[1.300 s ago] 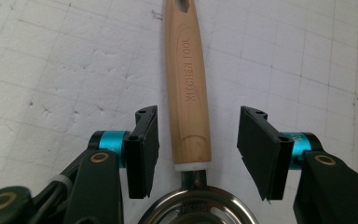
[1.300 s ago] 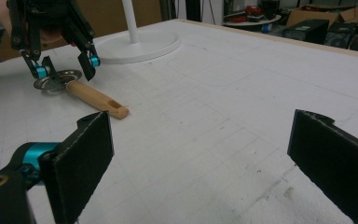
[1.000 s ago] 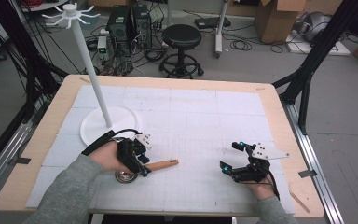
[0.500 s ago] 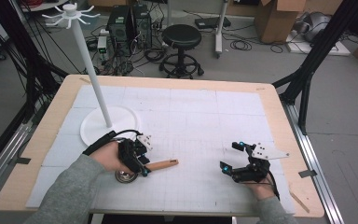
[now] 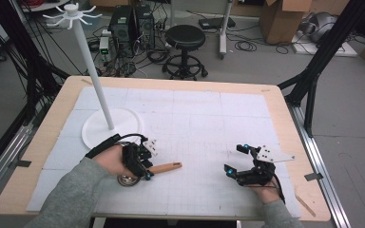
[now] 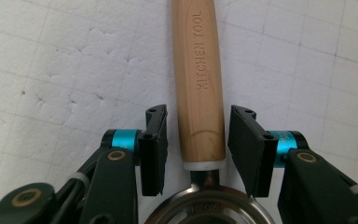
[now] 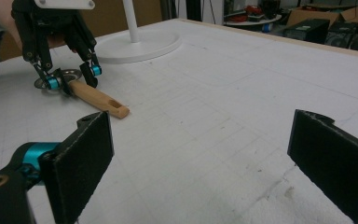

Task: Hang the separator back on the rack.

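Observation:
A kitchen tool lies on the white mat, its wooden handle (image 5: 167, 166) pointing right and its round metal head (image 5: 127, 180) to the left. My left gripper (image 5: 146, 168) points down over it and straddles the handle (image 6: 198, 70) just above the metal head (image 6: 209, 210). Its jaws have just been closing, and a narrow gap still shows on each side of the wood. My right gripper (image 5: 234, 159) rests low over the mat at the right, wide open (image 7: 200, 158) with nothing between its pads. In the right gripper view the left gripper (image 7: 72, 77) stands over the tool (image 7: 98, 100).
A white stand with a round base (image 5: 123, 124) and a tall pole topped by hooks (image 5: 71, 14) rises at the back left of the mat; the base (image 7: 135, 46) sits just beyond the left gripper. The wooden table edge (image 5: 294, 142) runs past the right gripper.

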A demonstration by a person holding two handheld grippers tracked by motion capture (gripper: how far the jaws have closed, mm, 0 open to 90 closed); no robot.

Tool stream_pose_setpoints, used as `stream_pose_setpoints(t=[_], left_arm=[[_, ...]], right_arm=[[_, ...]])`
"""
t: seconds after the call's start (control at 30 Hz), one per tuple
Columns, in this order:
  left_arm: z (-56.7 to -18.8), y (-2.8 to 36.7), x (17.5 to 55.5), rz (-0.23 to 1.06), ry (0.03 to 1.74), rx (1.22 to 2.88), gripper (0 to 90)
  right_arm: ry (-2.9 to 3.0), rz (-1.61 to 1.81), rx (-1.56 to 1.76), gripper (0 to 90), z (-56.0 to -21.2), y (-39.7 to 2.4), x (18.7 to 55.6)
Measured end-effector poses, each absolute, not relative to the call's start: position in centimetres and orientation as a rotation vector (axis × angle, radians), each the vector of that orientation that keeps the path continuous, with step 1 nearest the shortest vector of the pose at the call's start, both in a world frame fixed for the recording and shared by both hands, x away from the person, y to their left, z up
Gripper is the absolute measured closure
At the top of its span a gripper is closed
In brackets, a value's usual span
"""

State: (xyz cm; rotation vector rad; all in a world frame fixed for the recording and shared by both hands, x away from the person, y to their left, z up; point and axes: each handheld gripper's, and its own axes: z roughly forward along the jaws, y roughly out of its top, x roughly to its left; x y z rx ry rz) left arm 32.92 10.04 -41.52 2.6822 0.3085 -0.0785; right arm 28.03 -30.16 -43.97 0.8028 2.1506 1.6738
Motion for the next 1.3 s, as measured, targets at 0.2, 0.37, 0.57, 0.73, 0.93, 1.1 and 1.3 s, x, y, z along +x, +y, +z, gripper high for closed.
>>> stream_pose_setpoints(t=[0.2,0.37,0.57,0.73,0.93,1.1,1.3], left_arm=[[-41.49,10.05,32.78,-0.08,0.298,2.688,59.4],[-41.48,9.95,32.58,-0.06,0.29,2.695,59.9],[-41.45,9.86,32.52,-0.035,0.28,2.705,62.3],[-41.43,9.84,32.44,-0.026,0.28,2.709,63.1],[-41.41,9.75,32.33,-0.019,0.283,2.712,63.8],[-41.38,9.66,32.15,-0.017,0.272,2.719,63.8],[-41.4,9.58,32.05,0.0,0.267,2.725,66.1]], right_arm=[[2.151,1.673,0.8,6.1,-43.98,-30.15,28.04],[2.15,1.672,0.798,6.1,-43.97,-30.15,28.03],[2.151,1.671,0.8,6.1,-43.99,-30.15,28.06],[2.156,1.672,0.804,6.1,-43.99,-30.14,28.02],[2.157,1.67,0.804,6.1,-44.0,-30.14,28.04],[2.159,1.67,0.806,6.1,-44.02,-30.13,28.06],[2.159,1.669,0.807,6.1,-44.01,-30.12,28.04]])
